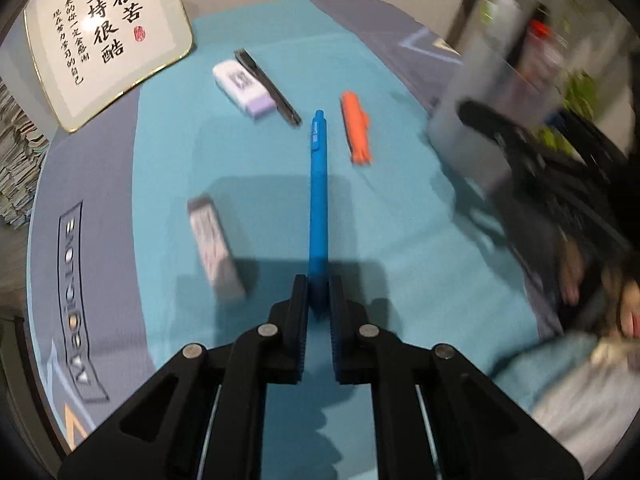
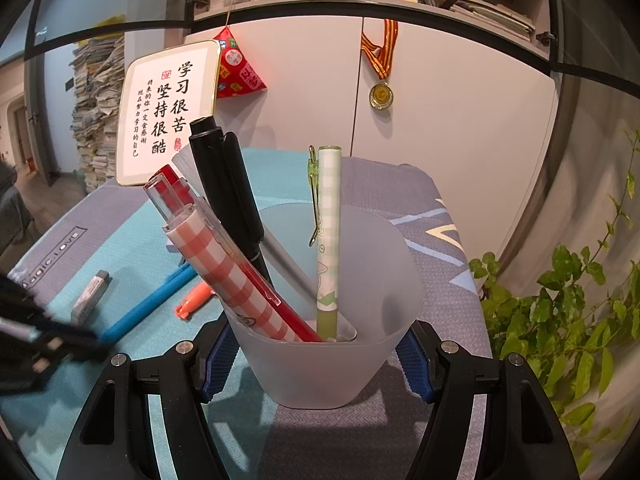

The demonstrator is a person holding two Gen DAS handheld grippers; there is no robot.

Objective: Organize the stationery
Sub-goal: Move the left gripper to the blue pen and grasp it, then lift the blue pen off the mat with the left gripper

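**Inspector:** Grip noted. Your left gripper [image 1: 319, 296] is clenched on the near end of the blue pen [image 1: 318, 196], which runs away from the jaws over the teal mat [image 1: 400, 240]. Your right gripper [image 2: 316, 354] clasps the frosted cup [image 2: 340, 360] by its lower wall.

**Operator:** How should the pen go in?

**Inspector:** In my judgement, lift it clear of the mat first, tip it upright, and lower it into the open right side of the cup. Keep the cup steady.

**Operator:** Obstacles?

**Inspector:** The checked pen [image 2: 236, 276] and black marker [image 2: 228, 184] lean left inside the cup; the green pen [image 2: 328, 236] stands mid-cup. On the mat, the orange item [image 1: 356, 130] lies just right of the pen, a grey eraser [image 1: 216, 248] to its left, a white eraser [image 1: 244, 86] and dark pen [image 1: 268, 86] farther off. Swing wide of them.
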